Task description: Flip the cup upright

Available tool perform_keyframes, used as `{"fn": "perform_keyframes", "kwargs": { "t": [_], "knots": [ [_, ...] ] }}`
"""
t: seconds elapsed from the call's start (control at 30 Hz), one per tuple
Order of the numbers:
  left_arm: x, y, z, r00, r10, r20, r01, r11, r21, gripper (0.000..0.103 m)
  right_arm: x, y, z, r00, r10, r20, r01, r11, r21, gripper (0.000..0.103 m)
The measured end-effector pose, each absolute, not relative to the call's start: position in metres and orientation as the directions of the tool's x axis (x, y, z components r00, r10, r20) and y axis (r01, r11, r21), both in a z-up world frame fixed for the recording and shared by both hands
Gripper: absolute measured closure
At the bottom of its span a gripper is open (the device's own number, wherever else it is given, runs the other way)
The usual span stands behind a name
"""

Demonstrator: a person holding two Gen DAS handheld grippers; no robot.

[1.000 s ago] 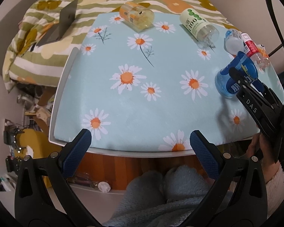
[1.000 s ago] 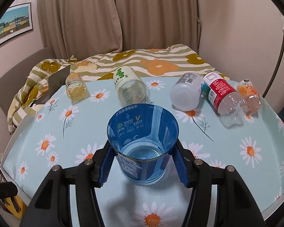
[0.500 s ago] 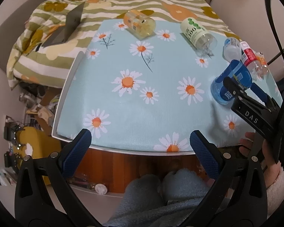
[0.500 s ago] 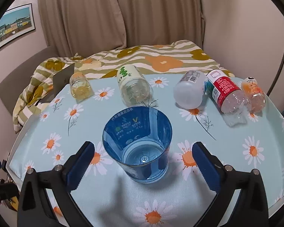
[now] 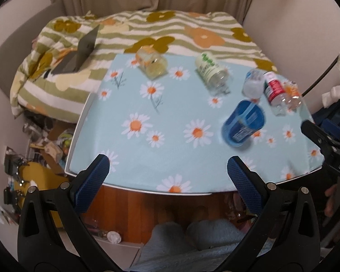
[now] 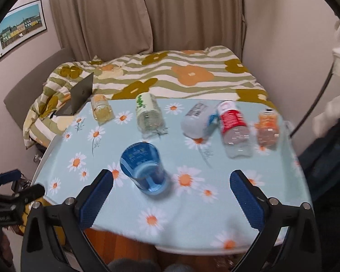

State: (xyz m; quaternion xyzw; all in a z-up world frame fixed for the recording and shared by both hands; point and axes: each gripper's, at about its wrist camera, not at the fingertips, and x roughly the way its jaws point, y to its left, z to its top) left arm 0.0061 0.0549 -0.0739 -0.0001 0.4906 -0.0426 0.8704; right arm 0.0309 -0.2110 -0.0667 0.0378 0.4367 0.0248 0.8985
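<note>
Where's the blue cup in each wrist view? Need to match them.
Left wrist: blue cup right of centre, standing upright on the daisy cloth, beyond the open left gripper.
Right wrist: blue cup left of centre, just above the left finger of the open right gripper, not between the jaws.
Shared landmark: red-label bottle, lying on its side behind the cup.

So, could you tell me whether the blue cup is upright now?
Upright. The cup stands on its base on the tablecloth, open rim up, inner bottom visible. The right gripper is open, clear of it.
</note>
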Motion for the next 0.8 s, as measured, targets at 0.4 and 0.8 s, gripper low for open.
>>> {"fn": "perform_keyframes", "kwargs": {
  "t": [0.4, 0.8],
  "knots": [
    [-0.003, 0.029, -0.039, 0.585, -0.050, -0.809, 0.095, 0.995, 0.007, 0.000, 0.005, -0.246, -0.027, 0.574, 0.009, -0.819, 0.075, 0.995, 0.064, 0.000],
    [-0.008, 0.027, -0.034, 0.609, -0.051, -0.792, 0.100, 0.995, 0.013, 0.000, -0.001, -0.245, -0.024, 0.584, -0.005, -0.812, 0.091, 0.994, 0.059, 0.000]
  ]
}}
